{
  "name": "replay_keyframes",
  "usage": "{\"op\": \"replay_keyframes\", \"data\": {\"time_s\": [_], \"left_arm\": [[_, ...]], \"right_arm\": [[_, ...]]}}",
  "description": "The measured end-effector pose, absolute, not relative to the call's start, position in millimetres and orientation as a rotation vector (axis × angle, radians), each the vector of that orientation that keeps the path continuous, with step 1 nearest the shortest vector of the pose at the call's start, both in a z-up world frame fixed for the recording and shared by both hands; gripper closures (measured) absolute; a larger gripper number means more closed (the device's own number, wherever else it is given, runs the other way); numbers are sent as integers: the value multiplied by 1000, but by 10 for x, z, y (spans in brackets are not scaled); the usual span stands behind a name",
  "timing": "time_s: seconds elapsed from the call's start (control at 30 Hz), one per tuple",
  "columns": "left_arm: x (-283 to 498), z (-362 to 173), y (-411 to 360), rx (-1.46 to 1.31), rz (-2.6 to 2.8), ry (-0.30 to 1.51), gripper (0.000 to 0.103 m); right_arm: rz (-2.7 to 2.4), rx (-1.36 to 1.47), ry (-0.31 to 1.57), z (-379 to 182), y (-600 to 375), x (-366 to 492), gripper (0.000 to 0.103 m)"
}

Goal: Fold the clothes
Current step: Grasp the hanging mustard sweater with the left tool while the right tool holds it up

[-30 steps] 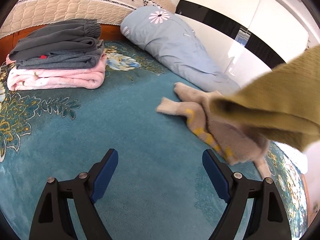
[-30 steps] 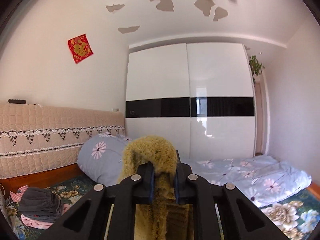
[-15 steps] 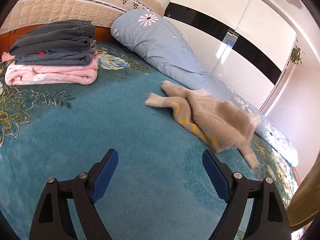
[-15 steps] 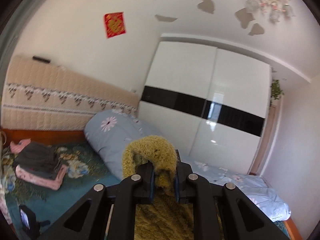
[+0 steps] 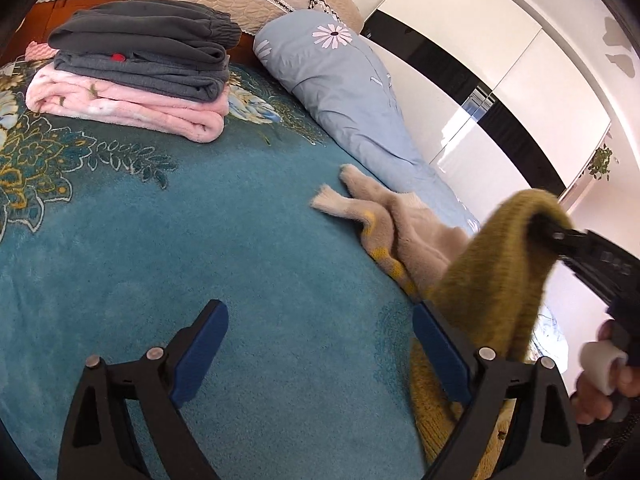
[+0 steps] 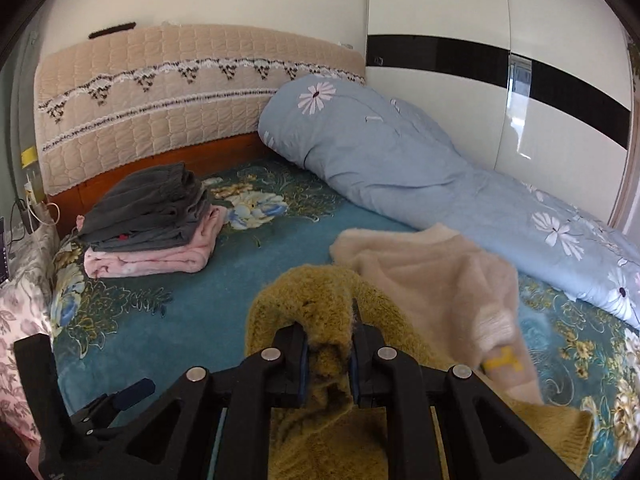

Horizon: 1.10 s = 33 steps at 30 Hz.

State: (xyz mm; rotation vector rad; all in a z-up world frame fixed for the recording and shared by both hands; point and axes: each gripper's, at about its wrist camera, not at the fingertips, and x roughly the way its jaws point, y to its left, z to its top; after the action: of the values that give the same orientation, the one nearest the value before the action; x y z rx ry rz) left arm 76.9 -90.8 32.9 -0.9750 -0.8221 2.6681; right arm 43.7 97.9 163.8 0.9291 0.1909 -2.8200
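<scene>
My right gripper [image 6: 328,344] is shut on an olive knitted sweater [image 6: 312,312]. In the left wrist view the sweater [image 5: 504,280] hangs from the right gripper [image 5: 560,236] and drapes down onto the bed beside my left gripper's right finger. My left gripper [image 5: 320,344] is open and empty, low over the teal bedspread [image 5: 200,248]. A beige fuzzy garment [image 5: 400,224] lies crumpled on the bed beyond it; it also shows in the right wrist view [image 6: 432,276], just right of the sweater.
A folded stack of grey clothes on a pink one [image 5: 132,72] sits near the headboard [image 6: 180,92]. A long blue floral quilt roll [image 5: 348,92] lies along the far side by the white wardrobe [image 6: 500,80].
The right gripper has tilted down from the wall toward the bed and brought the olive sweater low beside the left gripper. The left gripper stays open over the bedspread.
</scene>
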Motion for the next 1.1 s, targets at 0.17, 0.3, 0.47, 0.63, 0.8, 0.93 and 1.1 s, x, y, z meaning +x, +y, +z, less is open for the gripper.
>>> {"op": "replay_keyframes", "data": {"time_s": [0.17, 0.3, 0.47, 0.63, 0.8, 0.93, 1.1], "left_arm": [[753, 301, -893, -993, 2648, -817, 9], [756, 314, -856, -983, 2641, -802, 8], [776, 348, -759, -965, 2644, -737, 8], [790, 368, -629, -969, 2636, -645, 8], [844, 410, -454, -944, 2571, -556, 5], [837, 410, -242, -1020, 2505, -462, 4], [776, 332, -207, -1164, 2465, -602, 4]], "right_arm": [[-2766, 1065, 193, 1594, 865, 283, 82], [-2713, 1054, 153, 1793, 1053, 437, 44], [-2764, 954, 169, 2089, 1376, 771, 42], [-2801, 1018, 111, 1991, 1935, 1153, 39], [-2871, 1217, 38, 1517, 2554, 1438, 39], [-2915, 1353, -398, 1223, 3173, 1669, 39], [-2739, 1370, -940, 823, 3533, 1831, 40]]}}
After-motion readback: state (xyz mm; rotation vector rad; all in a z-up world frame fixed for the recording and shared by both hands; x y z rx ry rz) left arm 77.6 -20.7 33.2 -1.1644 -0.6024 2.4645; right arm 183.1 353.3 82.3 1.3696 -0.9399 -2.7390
